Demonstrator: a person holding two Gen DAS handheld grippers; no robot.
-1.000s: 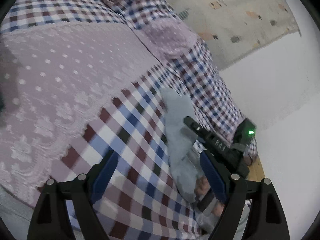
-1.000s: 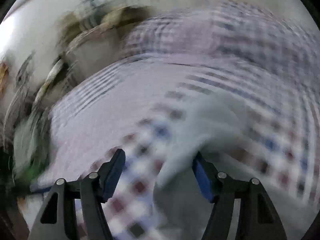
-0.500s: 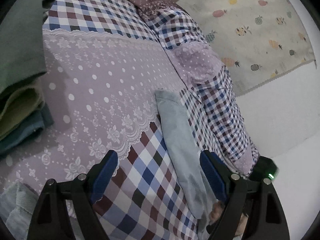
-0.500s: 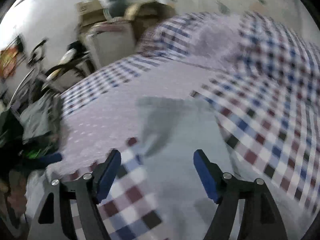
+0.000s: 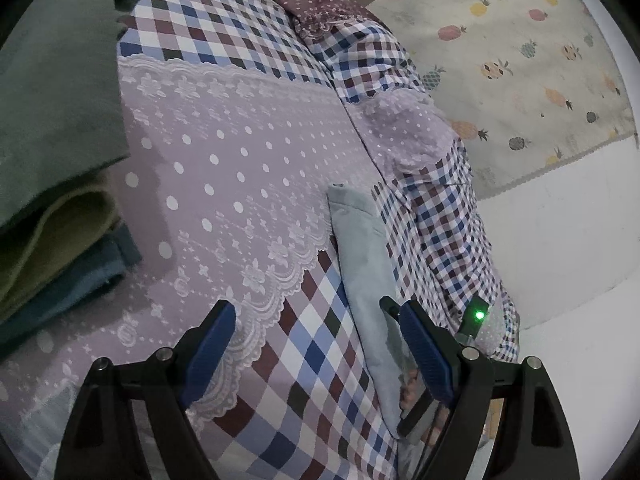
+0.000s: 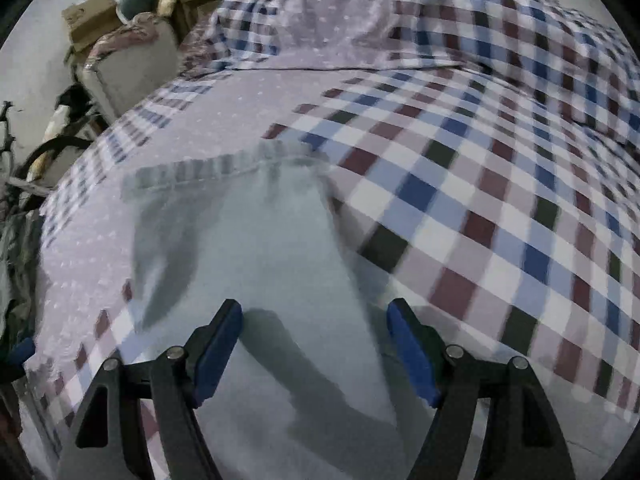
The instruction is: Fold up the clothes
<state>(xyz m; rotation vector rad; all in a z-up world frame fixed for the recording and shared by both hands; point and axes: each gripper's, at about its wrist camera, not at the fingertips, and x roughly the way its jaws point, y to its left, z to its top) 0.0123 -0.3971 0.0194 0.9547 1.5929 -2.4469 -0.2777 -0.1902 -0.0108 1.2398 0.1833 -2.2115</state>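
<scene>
Right wrist view: pale grey garment point(image 6: 256, 264) flat on checked bedspread point(image 6: 500, 200), right gripper point(image 6: 314, 348) spread wide above it, empty. Soft, light, limp; best pinched at ribbed hem. Left gripper point(image 5: 316, 346) likewise wide, empty.

Left wrist view: folded garment point(image 5: 362, 276) lies on the bedspread point(image 5: 248, 184), ahead of the right finger point(image 5: 426, 350); stack of folded clothes point(image 5: 52, 184) far left; rug point(image 5: 520, 60) on the floor beyond the bed, right. Right wrist view: garment point(image 6: 260, 260) lies between and ahead of the spread fingers point(image 6: 218, 344); boxes point(image 6: 92, 16) behind, upper left.
</scene>
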